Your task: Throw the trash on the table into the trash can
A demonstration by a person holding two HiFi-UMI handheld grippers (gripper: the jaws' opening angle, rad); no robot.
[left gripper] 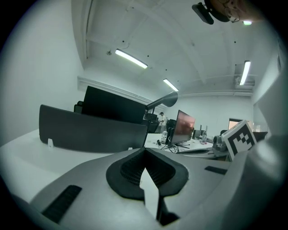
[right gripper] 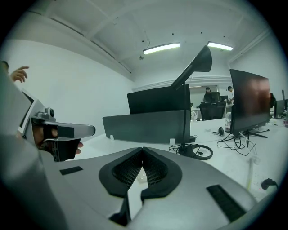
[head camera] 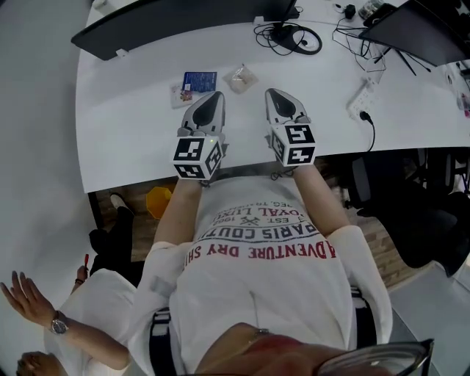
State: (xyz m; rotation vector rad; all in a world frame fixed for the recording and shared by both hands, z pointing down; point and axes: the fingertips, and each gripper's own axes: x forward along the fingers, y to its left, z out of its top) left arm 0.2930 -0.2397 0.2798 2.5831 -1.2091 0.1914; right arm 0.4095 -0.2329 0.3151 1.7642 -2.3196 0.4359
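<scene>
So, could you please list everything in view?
table: one, white, middle
packet: one, blue, ahead of left gripper
wrapper: one, clear, right of packet
divider: one, black, far left
monitor: one, black, far right
cables: several, black, far centre
power strip: one, white, right
chair: one, black, right of table
yellow thing: one, under table
bystander: one, white sleeves, lower left
left gripper: one, grey, shut, over table
right gripper: one, grey, shut, beside it

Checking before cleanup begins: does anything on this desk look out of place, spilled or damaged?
Only the litter stands out: a blue packet, a crumpled clear wrapper and a small pale wrapper lie loose on the white table, towards its middle. Nothing looks spilled or broken.
</scene>
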